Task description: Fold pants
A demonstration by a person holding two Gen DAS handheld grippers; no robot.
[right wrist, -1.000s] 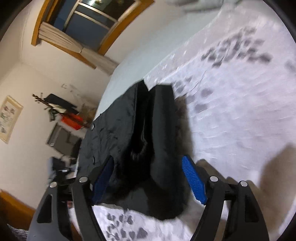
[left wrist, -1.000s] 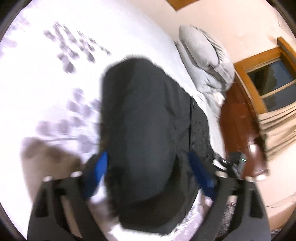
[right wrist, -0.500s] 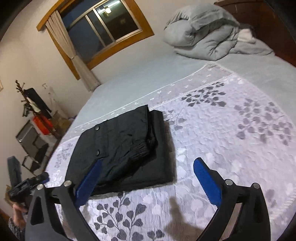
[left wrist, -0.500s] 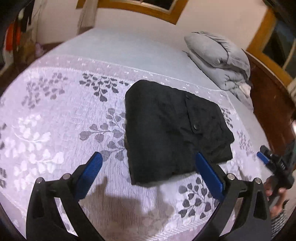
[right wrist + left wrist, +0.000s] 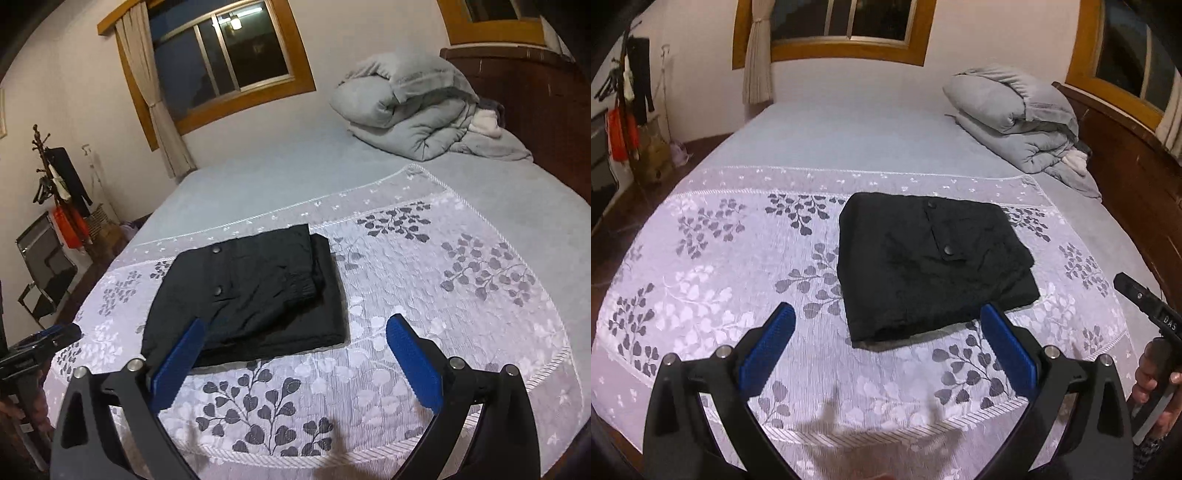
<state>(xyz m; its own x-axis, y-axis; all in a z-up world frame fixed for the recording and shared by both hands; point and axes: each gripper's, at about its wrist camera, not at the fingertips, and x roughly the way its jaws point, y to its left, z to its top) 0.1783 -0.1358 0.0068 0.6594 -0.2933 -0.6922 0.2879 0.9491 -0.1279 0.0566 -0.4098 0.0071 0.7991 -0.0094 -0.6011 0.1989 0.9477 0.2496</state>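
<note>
- Right, both sets of fingers are spread wide with nothing between them: my left gripper [image 5: 882,341] and my right gripper [image 5: 295,349] hang above the near edge of the bed, clear of the cloth.
- Black pants [image 5: 932,264] lie folded into a squarish bundle on the leaf-patterned lace cover [image 5: 713,295], roughly mid-bed, two snap buttons facing up on the top layer.
- From the right wrist view, the pants [image 5: 251,291] show a stepped stack: the top layer sits short of the bottom one along the right side, with a bunched elastic cuff at that edge. I'd judge the fold done, or all but.
- Risk one: that bunched cuff looks springy. If it relaxes, the top layer could slide or pop open, and the stack loses its shape.
- Risk two: if I go back in to tidy the offset edge, an open finger could snag the lace cover and drag the whole bundle along with it.
- Risk three: pinching only the upper layer would peel it off the lower one and undo the fold.
- Risk four: my two grippers sit near each other here; my right gripper's tip shows at the edge of the left wrist view, so a careless swing could knock them together.
- Grey duvet [image 5: 1015,118] sits well apart at the headboard end, no trouble there.
</note>
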